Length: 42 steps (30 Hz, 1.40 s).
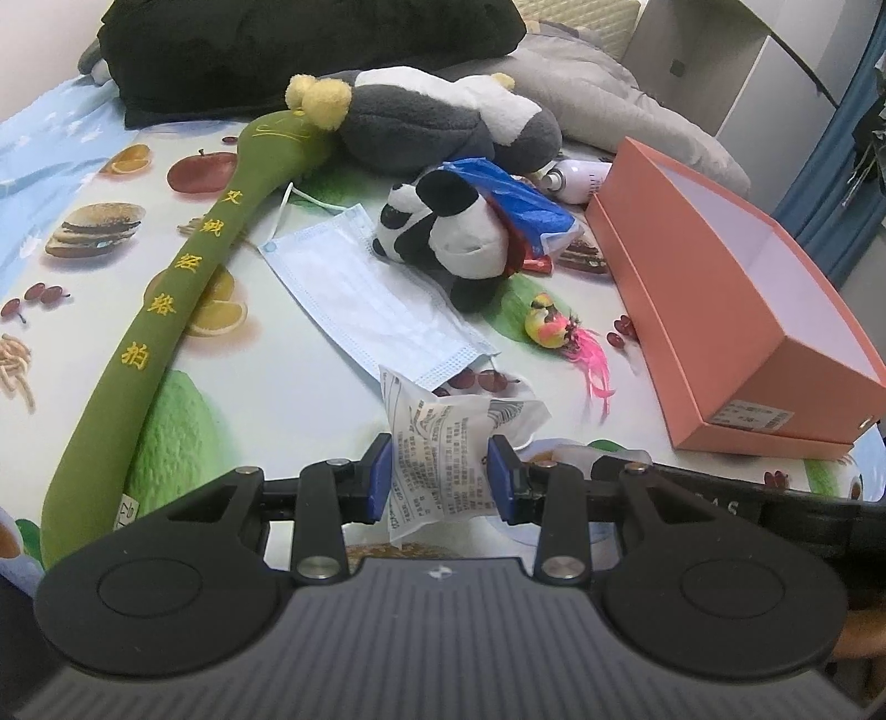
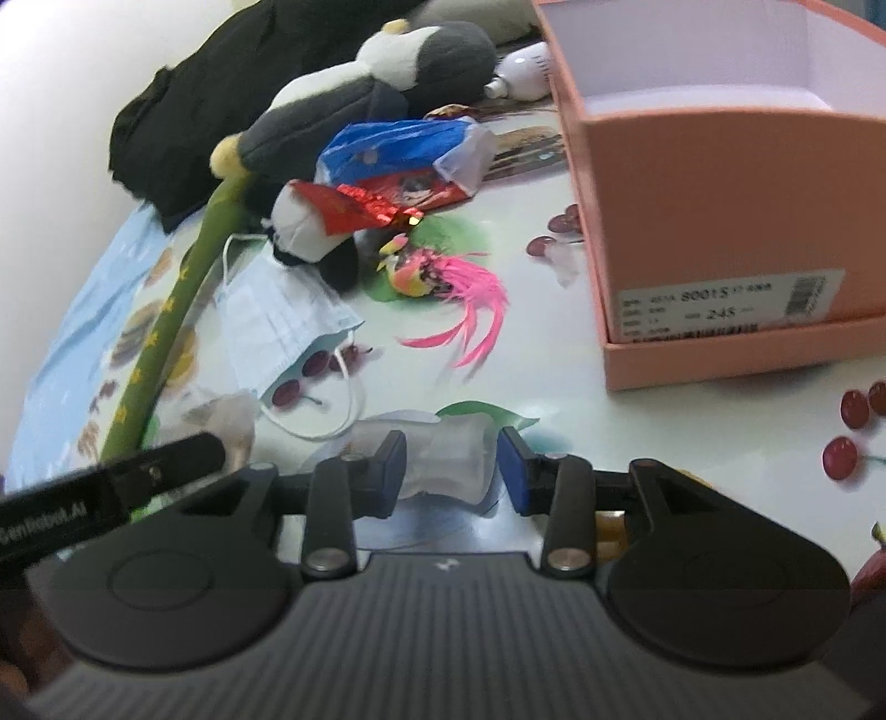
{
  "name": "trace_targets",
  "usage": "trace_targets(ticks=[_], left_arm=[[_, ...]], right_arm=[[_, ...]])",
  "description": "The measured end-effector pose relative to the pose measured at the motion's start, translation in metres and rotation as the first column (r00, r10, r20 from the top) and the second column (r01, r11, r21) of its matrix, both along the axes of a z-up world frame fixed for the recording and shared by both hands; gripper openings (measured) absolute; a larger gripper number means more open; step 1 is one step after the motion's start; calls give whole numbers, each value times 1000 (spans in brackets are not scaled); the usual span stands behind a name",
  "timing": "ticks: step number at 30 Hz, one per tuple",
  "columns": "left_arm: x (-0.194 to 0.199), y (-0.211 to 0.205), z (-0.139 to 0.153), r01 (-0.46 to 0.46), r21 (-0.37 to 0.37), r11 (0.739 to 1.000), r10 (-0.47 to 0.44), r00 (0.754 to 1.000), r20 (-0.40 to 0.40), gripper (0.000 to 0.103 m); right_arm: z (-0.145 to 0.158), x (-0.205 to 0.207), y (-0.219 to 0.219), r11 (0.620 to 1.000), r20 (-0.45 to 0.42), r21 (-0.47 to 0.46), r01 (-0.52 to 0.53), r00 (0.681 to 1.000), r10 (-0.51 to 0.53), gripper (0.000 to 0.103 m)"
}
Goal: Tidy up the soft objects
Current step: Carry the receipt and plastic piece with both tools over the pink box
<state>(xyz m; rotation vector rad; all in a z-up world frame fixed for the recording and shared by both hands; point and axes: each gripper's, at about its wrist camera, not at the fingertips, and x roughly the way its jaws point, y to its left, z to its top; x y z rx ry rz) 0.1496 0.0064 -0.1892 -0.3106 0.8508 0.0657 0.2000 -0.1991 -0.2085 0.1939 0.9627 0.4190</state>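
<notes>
Count by kind, both views:

- Plush toys: 2. 1 panda (image 1: pixel 443 232); 1 grey-and-white animal (image 1: pixel 443 124).
- Long green padded sticks with yellow characters: 1 (image 1: pixel 183 288).
- Face masks: 1, pale blue (image 1: pixel 365 299).
- Printed white packets: 1 (image 1: pixel 443 454).
- Orange cardboard boxes: 1, open (image 1: pixel 720 310).
- Small bird figures with pink feathers: 1 (image 1: pixel 548 327).
- Blue plastic bags: 1 (image 1: pixel 520 199).
- White bottles: 1 (image 1: pixel 576 180).
- Red foil wrappers: 1 (image 2: pixel 371 207).
- Dark garments: 1 (image 1: pixel 277 44).
</notes>
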Motion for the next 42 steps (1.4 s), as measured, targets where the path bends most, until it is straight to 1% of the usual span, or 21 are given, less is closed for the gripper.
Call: trace_targets(ticks=[1,3,6,9,11,15,20,24,28,32,34,37,42], left_arm=[[0,0,0,-1,0,1000,1,1000,-1,42],[1,0,0,-1,1,1000,1,1000,-1,42],[0,0,4,-3,0,1000,3,1000,9,42],[0,0,11,-7,-2,1000,7,1000,20,42],[-1,0,18,-9,-9,1000,9,999,32,42],[-5,-2,37,3,-10,1000,-2,998,61,42],[-13,-6,66,27,-19,999,-25,995,92,42],[-17,-13,90,60,-31,998,-56,991,118,42],[-21,-28,110,116,-17,993,-112,982,149,42],[-24,-46,128,175,-43,984,-164,970,177,42],[-23,-56,134,202,-43,978,-191,963,190,42],[-15,-72,138,244,-59,968,-227,952,205,42],[11,-98,140,300,-90,950,-277,939,204,42]], right_arm=[[0,-1,1,1000,2,-4,-2,1000,2,35],[1,-3,0,1000,1,-8,17,1000,-17,29],[4,-4,-4,999,-5,11,52,999,-52,25],[10,-7,-6,998,11,-1,61,998,-61,23],[18,-10,-10,998,25,6,64,998,-64,22],[41,-19,-16,997,82,-4,71,994,-71,22],[81,-34,-30,996,154,3,90,984,-89,23],[110,-47,-46,992,200,18,123,972,-124,23],[135,-63,-62,987,243,31,158,957,-161,23],[156,-81,-75,982,285,22,189,940,-187,23],[164,-88,-81,980,305,17,199,932,-195,23],[172,-90,-96,973,311,23,231,923,-227,23],[176,-77,-118,959,304,12,283,913,-273,23]])
